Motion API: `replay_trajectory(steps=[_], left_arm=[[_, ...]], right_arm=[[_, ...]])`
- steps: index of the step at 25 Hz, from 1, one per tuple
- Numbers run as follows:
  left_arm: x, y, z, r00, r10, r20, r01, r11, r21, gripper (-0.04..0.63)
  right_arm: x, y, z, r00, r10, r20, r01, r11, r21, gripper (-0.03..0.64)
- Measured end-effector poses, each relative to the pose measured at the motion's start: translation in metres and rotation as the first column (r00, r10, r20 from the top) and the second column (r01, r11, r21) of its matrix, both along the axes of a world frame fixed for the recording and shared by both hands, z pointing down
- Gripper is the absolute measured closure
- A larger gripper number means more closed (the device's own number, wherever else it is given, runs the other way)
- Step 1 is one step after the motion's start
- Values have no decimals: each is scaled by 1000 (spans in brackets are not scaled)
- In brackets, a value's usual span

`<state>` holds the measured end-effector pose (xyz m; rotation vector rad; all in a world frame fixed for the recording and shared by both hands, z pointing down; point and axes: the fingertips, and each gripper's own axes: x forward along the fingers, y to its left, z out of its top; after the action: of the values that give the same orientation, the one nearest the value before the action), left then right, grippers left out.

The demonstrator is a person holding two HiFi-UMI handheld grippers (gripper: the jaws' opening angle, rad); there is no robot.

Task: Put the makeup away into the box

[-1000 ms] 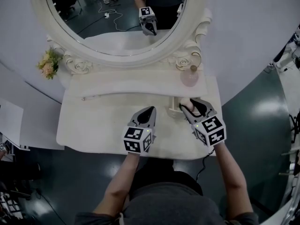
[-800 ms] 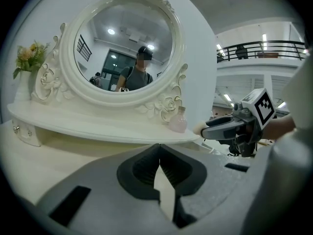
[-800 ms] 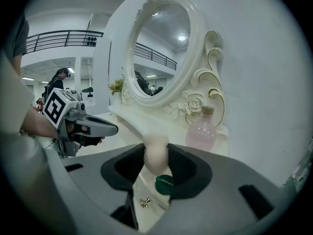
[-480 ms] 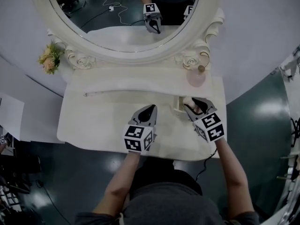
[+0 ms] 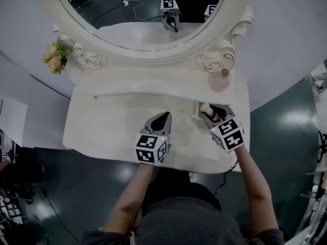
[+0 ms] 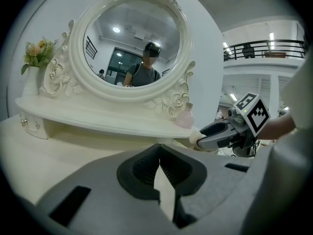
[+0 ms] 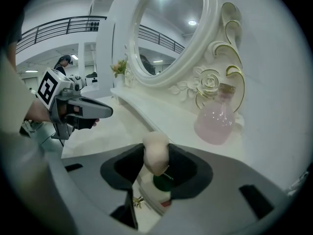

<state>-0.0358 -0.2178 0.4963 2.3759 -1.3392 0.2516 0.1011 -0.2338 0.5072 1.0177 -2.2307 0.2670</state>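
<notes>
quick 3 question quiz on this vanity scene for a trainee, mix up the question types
1. Multiple choice: what is between the jaws of the right gripper? A) a pale makeup sponge B) a lipstick C) a comb
2. True or false: the left gripper has its jaws together with nothing in them.
3. Fill in: the pink bottle stands on the shelf below the oval ____.

Key
1. A. The jaws are opening, with the sponge between them.
2. True.
3. mirror
</notes>
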Motion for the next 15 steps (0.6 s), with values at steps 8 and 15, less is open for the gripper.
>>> replay_trajectory(steps=[8, 15], left_arm=[[0, 0, 5, 1000, -5, 1, 5, 1000, -9, 589], [0, 1, 8, 1000, -11, 0, 11, 1000, -15, 589]], right_arm=[[-5, 1, 4, 1000, -11, -23, 11, 1000, -20, 430], [-7, 3, 6, 999, -26, -29, 25, 999, -22, 407]])
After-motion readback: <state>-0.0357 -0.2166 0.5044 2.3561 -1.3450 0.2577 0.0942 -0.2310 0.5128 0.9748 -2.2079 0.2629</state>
